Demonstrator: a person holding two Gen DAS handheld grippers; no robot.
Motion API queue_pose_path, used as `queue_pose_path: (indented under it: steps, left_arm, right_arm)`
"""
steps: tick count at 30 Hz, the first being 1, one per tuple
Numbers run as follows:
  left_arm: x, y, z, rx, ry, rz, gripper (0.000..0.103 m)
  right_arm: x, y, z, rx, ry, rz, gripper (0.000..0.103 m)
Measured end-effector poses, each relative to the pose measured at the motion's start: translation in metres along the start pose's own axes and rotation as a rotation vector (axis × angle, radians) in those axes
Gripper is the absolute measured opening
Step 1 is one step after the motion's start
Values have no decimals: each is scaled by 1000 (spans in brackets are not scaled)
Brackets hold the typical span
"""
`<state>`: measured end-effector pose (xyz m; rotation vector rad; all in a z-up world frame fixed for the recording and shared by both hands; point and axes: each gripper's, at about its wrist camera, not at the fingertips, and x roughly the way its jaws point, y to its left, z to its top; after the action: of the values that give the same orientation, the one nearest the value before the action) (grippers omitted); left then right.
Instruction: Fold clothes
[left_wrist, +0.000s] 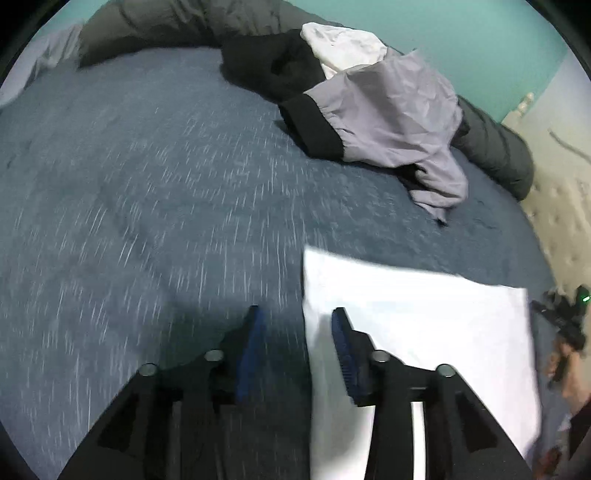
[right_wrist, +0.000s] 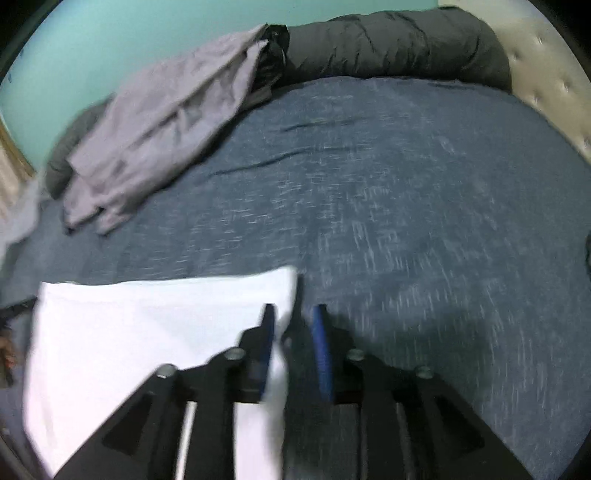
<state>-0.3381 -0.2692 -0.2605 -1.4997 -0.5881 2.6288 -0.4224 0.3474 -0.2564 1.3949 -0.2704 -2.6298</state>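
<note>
Lying flat on bed (left_wrist: 147, 184): white garment (left_wrist: 424, 325), neat rectangle. Left gripper (left_wrist: 299, 328) spread at its left edge; right gripper (right_wrist: 293, 325) part-spread at right edge, empty. Fold done or midway; unclear. Lilac garment (left_wrist: 391, 110) crumpled beyond white garment.

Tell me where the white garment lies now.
The white garment lies flat on the blue bedspread, near both cameras: right of centre in the left wrist view, lower left in the right wrist view, between the grippers.

Left tongs (left_wrist: 298, 326) wide apart, right tongs (right_wrist: 293, 325) narrowly parted, both empty
</note>
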Motion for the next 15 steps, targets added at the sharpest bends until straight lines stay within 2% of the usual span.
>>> queue_pose_path:
  steps: [5, 9, 11, 15]
  left_arm:
    - [-31, 8, -26, -21, 34, -26, 43]
    - [-56, 2, -70, -8, 85, -78, 44]
    - [-64, -3, -93, 11, 123, -85, 45]
    - [-78, -5, -129, 6, 148, -108, 46]
  right_arm:
    - [-48, -11, -44, 25, 101, 119, 39]
    - [-86, -16, -89, 20, 168, 171, 39]
    - [-101, -22, -111, 27, 193, 197, 39]
    - [-121, -31, -148, 53, 246, 241, 39]
